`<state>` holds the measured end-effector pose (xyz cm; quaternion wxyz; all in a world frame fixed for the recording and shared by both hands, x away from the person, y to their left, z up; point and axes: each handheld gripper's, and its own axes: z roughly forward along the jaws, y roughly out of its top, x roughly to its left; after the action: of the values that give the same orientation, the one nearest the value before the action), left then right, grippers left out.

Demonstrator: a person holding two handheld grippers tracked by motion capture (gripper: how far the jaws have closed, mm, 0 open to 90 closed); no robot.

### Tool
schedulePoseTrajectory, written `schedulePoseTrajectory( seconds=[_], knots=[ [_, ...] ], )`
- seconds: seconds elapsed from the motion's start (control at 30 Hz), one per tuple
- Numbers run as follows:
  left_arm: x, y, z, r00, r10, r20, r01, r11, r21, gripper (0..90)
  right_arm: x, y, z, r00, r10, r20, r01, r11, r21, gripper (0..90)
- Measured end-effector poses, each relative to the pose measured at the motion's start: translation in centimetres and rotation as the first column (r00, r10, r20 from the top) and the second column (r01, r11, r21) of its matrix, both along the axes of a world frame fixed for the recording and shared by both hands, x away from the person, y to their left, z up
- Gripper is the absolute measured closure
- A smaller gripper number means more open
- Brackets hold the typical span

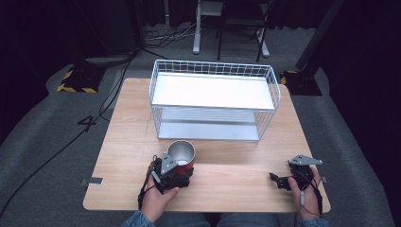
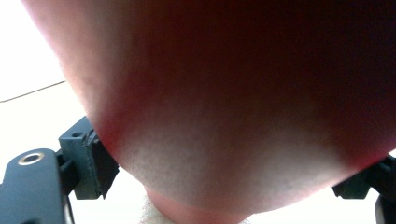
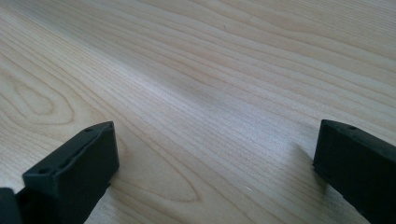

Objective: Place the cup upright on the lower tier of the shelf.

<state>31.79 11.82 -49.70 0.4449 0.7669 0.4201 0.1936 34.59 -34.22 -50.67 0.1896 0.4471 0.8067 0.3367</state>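
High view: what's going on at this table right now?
A person at a wooden table holds a gripper in each hand. The left gripper is at a red cup with a metal inside, standing upright just in front of a white wire shelf rack; in the left gripper view the jaws sit on either side of the cup's wall, apparently gripping it. The right gripper rests on the table off to the right, jaws open and empty.

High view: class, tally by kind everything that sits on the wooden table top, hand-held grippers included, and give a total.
Red cup with metal inside: 1
White wire rack with two shelves: 1
Hand-held grippers: 2, the left gripper closed on the cup, the right gripper with jaws apart over bare wood
Total: 4
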Motion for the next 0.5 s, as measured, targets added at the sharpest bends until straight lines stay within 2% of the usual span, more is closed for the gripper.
schedulePoseTrajectory(
  seconds=[0.23, 0.5],
  knots=[
    [-0.09, -0.17, -0.16, 0.9996, 0.01, 0.025, -0.011, 0.9999, 0.009, 14.9, 0.0, 0.0, 0.0, 1.0, 0.001, 0.0, -0.001, 1.0, 0.0, 0.4],
    [-0.21, -0.27, 0.02, 0.9996, 0.024, 0.013, -0.024, 0.9997, 0.011, 15.7, 0.0, 0.0, 0.0, 1.0, 0.0, 0.0, 0.0, 1.0, -0.001, 0.4]
  ],
)
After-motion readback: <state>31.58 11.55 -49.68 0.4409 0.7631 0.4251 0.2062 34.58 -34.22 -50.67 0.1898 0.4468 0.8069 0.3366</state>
